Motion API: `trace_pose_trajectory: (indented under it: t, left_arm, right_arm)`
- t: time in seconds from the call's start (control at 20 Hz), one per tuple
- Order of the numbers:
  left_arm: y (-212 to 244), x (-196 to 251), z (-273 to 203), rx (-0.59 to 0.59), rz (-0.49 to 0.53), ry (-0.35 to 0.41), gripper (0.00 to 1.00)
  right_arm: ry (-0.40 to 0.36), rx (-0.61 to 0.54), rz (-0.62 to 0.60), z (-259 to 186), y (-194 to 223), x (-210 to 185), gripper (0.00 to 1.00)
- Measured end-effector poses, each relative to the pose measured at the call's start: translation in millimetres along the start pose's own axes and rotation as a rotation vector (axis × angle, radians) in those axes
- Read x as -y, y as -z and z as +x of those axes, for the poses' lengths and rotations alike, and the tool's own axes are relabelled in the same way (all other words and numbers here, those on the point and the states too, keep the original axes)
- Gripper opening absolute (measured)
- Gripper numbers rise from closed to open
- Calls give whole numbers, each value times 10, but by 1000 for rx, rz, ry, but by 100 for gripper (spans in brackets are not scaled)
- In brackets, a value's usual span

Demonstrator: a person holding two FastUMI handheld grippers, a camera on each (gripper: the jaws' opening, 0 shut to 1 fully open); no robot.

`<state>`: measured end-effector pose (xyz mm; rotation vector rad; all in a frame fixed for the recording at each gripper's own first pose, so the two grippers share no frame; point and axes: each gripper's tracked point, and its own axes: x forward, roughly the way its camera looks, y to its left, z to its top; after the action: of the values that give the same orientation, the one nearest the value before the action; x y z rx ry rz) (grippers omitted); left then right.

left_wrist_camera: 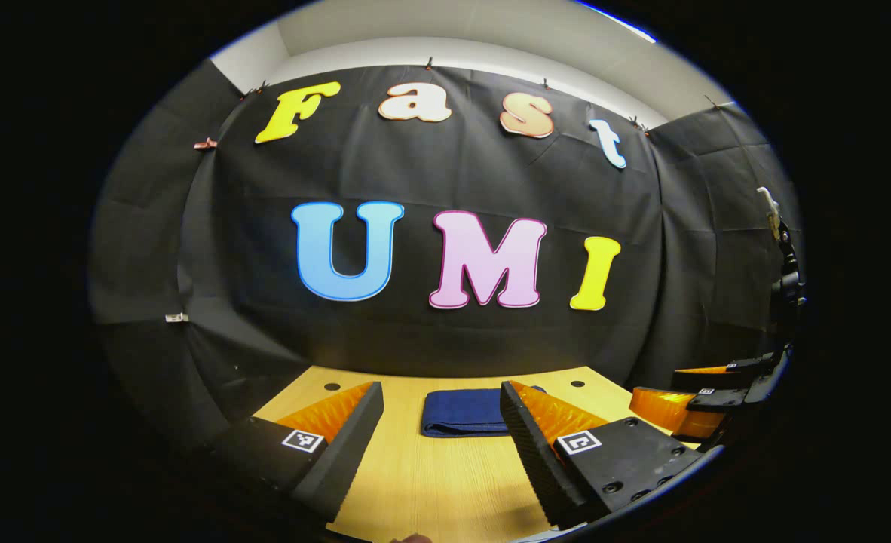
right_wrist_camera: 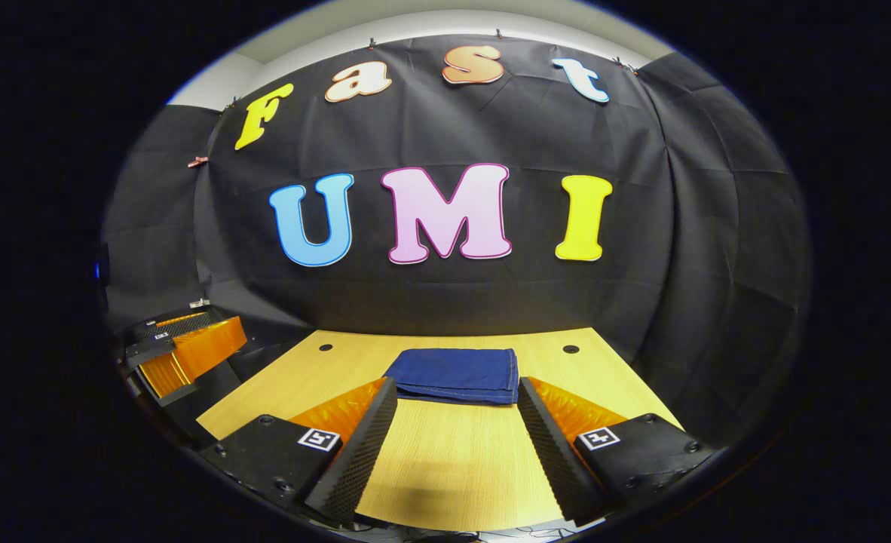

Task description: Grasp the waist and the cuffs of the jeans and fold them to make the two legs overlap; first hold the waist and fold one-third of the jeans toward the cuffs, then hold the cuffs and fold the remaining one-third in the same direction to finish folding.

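In the left gripper view the left tool (left_wrist_camera: 439,434) hangs released above the near part of the tabletop (left_wrist_camera: 445,483), its two fingers spread wide with bare wood between them and nothing in their grasp. Straight ahead of it, well apart from the fingertips, the jeans (left_wrist_camera: 462,412) lie flat as a compact folded dark blue bundle. The right-hand finger of this tool covers the bundle's right end in this view. Off toward the right edge of the tabletop the right tool (left_wrist_camera: 690,396) shows from the side, raised off the wood and touching nothing.

In the right gripper view the right tool (right_wrist_camera: 457,418) is likewise released, fingers parted over bare wood. The jeans (right_wrist_camera: 457,375) lie just beyond its fingertips, centred between them, a neat rectangle with stacked layers showing along its near edge. They sit toward the far edge of the tabletop (right_wrist_camera: 453,460), roughly midway between its left and right edges. The left tool (right_wrist_camera: 182,351) shows beyond the tabletop's left edge, apart from the cloth.

The tabletop is light wood with a small dark hole near each far corner. Black cloth walls close the booth at the back and on both sides, with a pale wall and ceiling above them.
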<state>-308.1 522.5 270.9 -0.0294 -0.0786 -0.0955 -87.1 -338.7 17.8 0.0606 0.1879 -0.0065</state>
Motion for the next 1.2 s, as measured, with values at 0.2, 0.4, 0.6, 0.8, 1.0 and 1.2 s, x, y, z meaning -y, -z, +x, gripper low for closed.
trace_pose_trajectory:
  t: [0.2,0.4,0.6,0.8,1.0,1.2]
  left_arm:
    - [140,130,3,-43,-7,84,97]
    - [277,67,35,-81,-31,68,96]
    - [290,-50,39,-78,-10,41,96]
    - [295,-113,24,-74,-13,24,96]
    - [328,-170,40,-83,-10,10,96]
    - [380,-212,36,-98,-18,-1,96]
  right_arm:
    - [-28,5,21,2,-15,-145,98]
    - [-30,10,-4,-22,7,-184,98]
    - [-22,15,11,-18,1,-192,98]
    - [-23,21,4,-30,4,-204,98]
    - [-21,9,6,-33,23,-191,98]
    - [-19,8,11,-42,28,-193,98]
